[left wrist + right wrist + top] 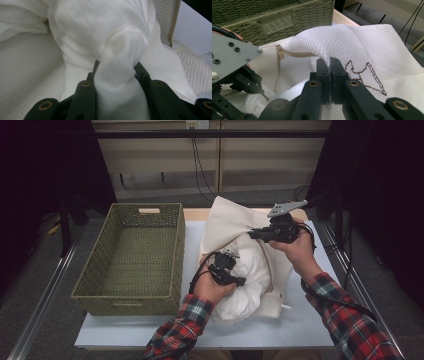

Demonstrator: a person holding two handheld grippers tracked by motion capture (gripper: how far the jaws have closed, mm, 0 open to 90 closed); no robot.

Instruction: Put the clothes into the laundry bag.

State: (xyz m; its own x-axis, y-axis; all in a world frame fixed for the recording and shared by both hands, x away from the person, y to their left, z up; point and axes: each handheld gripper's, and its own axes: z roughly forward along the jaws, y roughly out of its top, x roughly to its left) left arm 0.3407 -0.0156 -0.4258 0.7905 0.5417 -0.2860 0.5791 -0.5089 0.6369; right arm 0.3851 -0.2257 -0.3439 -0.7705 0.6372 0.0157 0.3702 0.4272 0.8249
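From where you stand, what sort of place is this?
Probably a lab recording bench, not a home: a plain white table framed by metal rails, with cables down the back wall and dark curtains beside it.

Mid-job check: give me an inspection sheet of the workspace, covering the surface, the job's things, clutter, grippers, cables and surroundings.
Surface: pale table, bare along its near edge.
Job's things: white mesh laundry bag lying right of centre, mouth held up; white cloth bunched in the opening.
Clutter: green woven basket at the left, nothing seen inside.
Grippers: left gripper shut on the white cloth; right gripper shut on the mesh laundry bag's rim.
Cables: a black cable trails from the right gripper along the sleeve; more hang on the back wall.
Surroundings: metal rails and grey floor either side, dark beyond.
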